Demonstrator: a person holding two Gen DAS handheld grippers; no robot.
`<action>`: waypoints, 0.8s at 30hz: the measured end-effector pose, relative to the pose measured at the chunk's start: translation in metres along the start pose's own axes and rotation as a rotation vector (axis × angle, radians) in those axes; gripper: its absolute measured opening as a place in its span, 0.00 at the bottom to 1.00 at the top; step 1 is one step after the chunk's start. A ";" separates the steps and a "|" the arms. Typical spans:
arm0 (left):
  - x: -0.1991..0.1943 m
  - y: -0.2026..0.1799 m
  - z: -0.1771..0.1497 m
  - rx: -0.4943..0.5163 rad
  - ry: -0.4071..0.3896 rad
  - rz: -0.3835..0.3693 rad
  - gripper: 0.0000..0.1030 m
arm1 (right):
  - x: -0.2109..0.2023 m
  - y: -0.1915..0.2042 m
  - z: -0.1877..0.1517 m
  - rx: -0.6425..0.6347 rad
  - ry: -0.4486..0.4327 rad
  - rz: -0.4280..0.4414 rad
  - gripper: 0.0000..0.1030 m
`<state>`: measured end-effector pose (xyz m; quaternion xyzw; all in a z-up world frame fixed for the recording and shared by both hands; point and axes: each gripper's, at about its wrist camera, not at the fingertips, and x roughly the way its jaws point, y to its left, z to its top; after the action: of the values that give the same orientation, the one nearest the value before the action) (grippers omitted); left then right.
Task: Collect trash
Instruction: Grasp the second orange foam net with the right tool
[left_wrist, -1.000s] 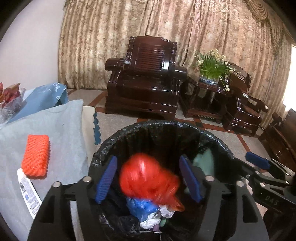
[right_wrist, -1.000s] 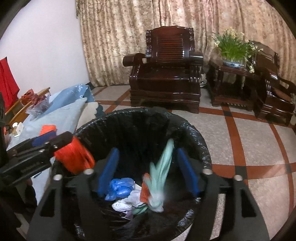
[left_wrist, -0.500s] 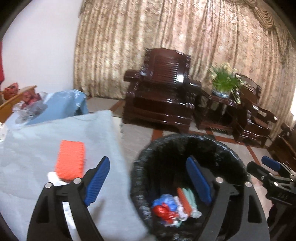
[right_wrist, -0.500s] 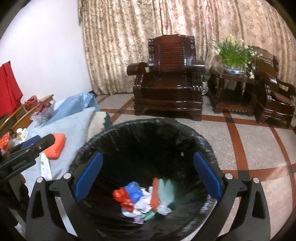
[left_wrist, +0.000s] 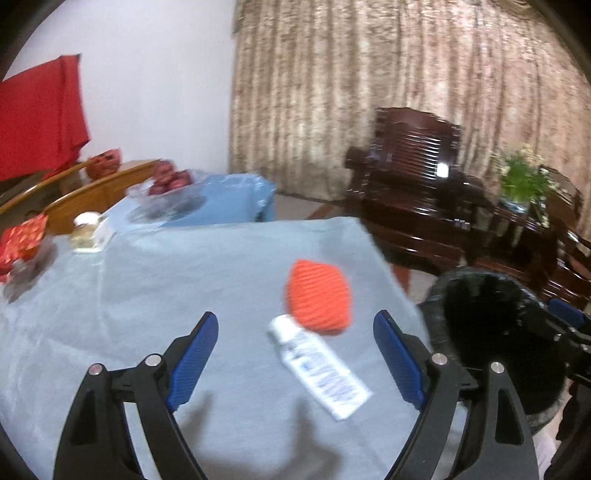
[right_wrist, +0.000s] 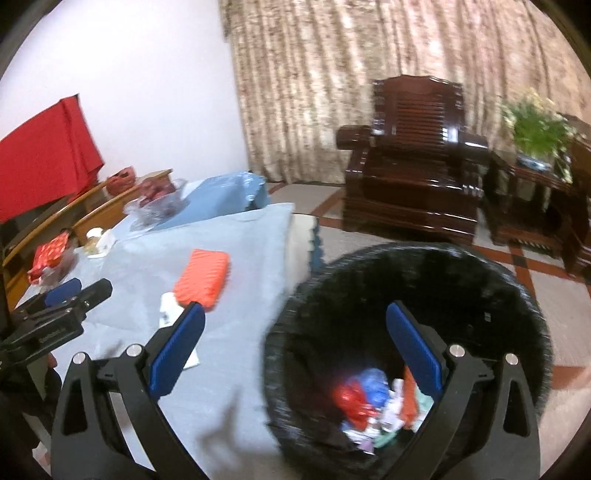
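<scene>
Both tongs have swung away from the bin mouth toward the bench, and the red and pale green scraps they hung over the bin a second ago now lie inside it. Ahead of the left tongs (left_wrist: 295, 358), between their tips, lie the two pieces I judge still to be collected: an orange foam net (left_wrist: 318, 298) and, touching its near edge, a white tube (left_wrist: 319, 372), both flat on the grey cloth of the bench (left_wrist: 147, 295). The left tongs stand wide apart and hold nothing. The right tongs (right_wrist: 295, 350) are also spread wide and empty, straddling the near rim of the black-lined bin (right_wrist: 491, 280) just beside the bench edge. At the bin's bottom sits a small heap of red, blue, white, orange and pale green wrappers (right_wrist: 376, 406). So the task looks partly done.
</scene>
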<state>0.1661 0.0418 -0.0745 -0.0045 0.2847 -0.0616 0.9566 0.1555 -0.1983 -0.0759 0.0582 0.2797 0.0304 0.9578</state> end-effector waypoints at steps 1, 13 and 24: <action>0.001 0.006 -0.003 -0.008 0.004 0.012 0.82 | 0.003 0.006 0.001 -0.009 -0.001 0.009 0.93; 0.012 0.056 -0.015 -0.045 0.030 0.105 0.82 | 0.044 0.066 0.007 -0.064 0.019 0.131 0.93; 0.026 0.091 -0.019 -0.092 0.049 0.165 0.79 | 0.122 0.106 0.020 -0.096 0.097 0.147 0.84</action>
<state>0.1877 0.1291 -0.1088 -0.0235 0.3098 0.0302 0.9500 0.2667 -0.0844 -0.1109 0.0312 0.3190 0.1168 0.9400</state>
